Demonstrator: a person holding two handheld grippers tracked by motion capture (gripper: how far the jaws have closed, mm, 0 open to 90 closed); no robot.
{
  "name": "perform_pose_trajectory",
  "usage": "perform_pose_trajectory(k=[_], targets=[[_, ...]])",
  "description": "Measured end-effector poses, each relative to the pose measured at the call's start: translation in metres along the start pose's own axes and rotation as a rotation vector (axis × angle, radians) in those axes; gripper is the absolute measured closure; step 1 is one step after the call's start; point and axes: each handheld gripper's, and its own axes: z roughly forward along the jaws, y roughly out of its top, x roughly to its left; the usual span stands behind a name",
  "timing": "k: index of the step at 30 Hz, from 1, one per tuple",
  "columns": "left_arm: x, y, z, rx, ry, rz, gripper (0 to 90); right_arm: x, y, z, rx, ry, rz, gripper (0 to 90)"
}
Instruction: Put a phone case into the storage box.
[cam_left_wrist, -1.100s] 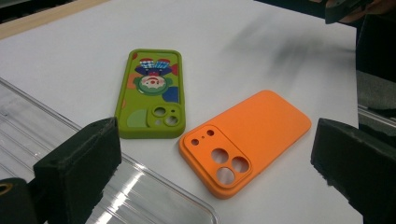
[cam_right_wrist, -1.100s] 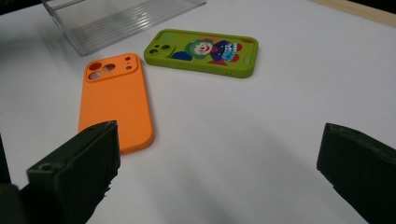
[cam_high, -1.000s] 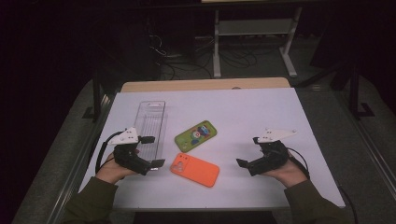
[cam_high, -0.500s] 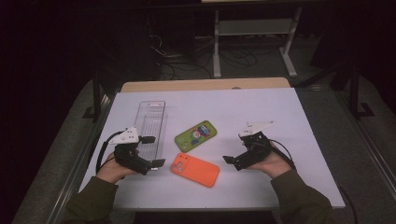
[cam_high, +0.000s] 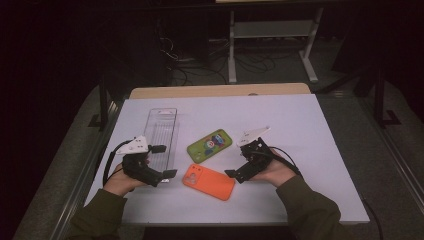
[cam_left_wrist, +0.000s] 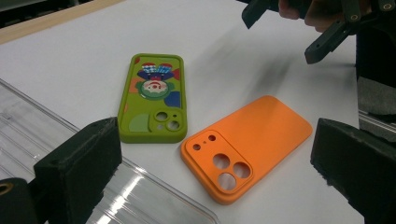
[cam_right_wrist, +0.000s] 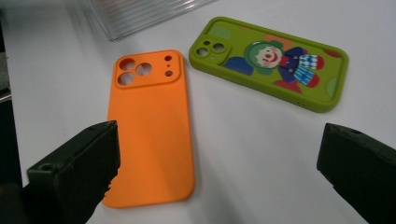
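An orange phone case (cam_high: 208, 181) lies back up on the white table, camera holes toward the left. Just beyond it rests a green phone case (cam_high: 210, 145) with a clown picture. My left gripper (cam_high: 165, 161) is open at the orange case's left end, a little apart from it. My right gripper (cam_high: 237, 158) is open just right of both cases, empty. In the left gripper view the orange case (cam_left_wrist: 247, 144) and green case (cam_left_wrist: 152, 100) lie between wide jaws, with the right gripper (cam_left_wrist: 285, 28) beyond. The right gripper view shows the orange case (cam_right_wrist: 149, 121) and green case (cam_right_wrist: 271, 60) ahead.
A clear plastic tray (cam_high: 161, 135) lies lengthwise on the left, right beside my left gripper, and its ribbed edge (cam_right_wrist: 140, 11) shows past the cases. The white table (cam_high: 310, 130) has bare surface on the right and back. A wooden strip (cam_high: 215, 90) lines the far edge.
My right gripper has moved left across the table and now sits close to the two cases. The left gripper and both cases have stayed put.
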Motion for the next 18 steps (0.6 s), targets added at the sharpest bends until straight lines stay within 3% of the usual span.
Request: perform_pose_trajectory(k=[18], targets=[[0.0,0.0,0.0,-0.005,0.012,-0.006,1.4,0.017,0.019,0.032,0.086,0.019,-0.075,0.0]])
